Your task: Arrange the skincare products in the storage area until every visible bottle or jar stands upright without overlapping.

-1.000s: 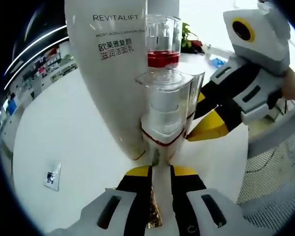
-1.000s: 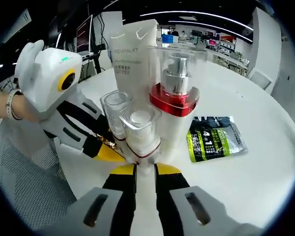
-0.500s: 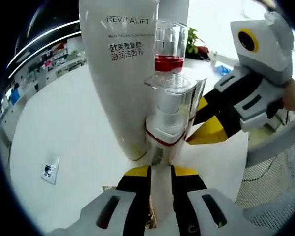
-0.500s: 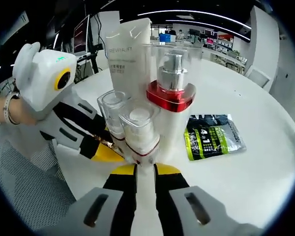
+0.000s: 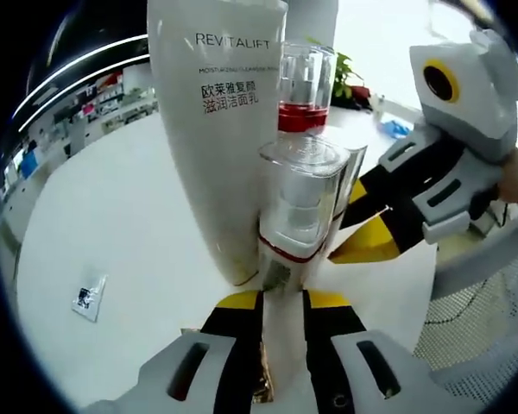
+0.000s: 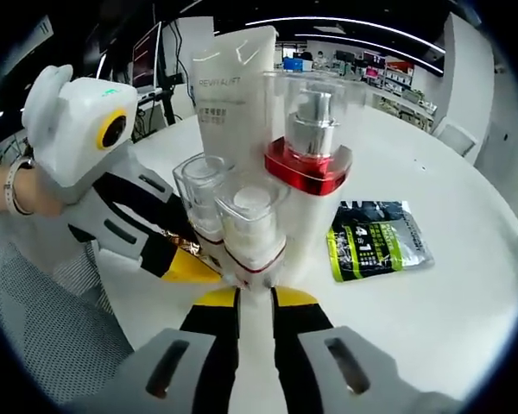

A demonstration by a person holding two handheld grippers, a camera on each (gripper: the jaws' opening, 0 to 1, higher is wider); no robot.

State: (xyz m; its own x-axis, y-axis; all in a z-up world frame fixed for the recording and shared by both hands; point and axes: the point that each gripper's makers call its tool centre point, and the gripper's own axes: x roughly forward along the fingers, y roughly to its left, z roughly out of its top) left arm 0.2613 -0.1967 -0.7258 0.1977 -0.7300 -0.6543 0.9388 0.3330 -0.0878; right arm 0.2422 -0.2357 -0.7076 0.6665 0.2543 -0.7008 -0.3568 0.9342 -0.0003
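On a round white table (image 6: pixel 466 293), four skincare products clustered upright. In the left gripper view, at 9 o'clock of the cluster, a tall white Revitalift tube (image 5: pixel 216 129) standing on its cap. At 12 o'clock, behind, a red-collared pump bottle (image 5: pixel 303 90) with a clear cap. Dead centre, a clear-capped pump bottle (image 5: pixel 300 203), white with a thin red band, base pinched between the yellow-tipped jaws of the left gripper (image 5: pixel 283 297), closed on it. At 3 o'clock, the right gripper (image 5: pixel 363 246), jaws nearly together, tips at the cluster.

In the right gripper view, at 9 o'clock, the left gripper (image 6: pixel 190 259) and a wrist with a bracelet (image 6: pixel 13 185). Just right of it, that same clear-capped bottle (image 6: pixel 203 194). Centre, a second clear-capped pump bottle (image 6: pixel 252 226), clamped at its base by the right gripper (image 6: pixel 255 297). Behind, at 12 o'clock, tube (image 6: pixel 233 95) and red-collared bottle (image 6: pixel 311 147). At 3 o'clock, flat on the table, a black and green sachet (image 6: pixel 375 240).
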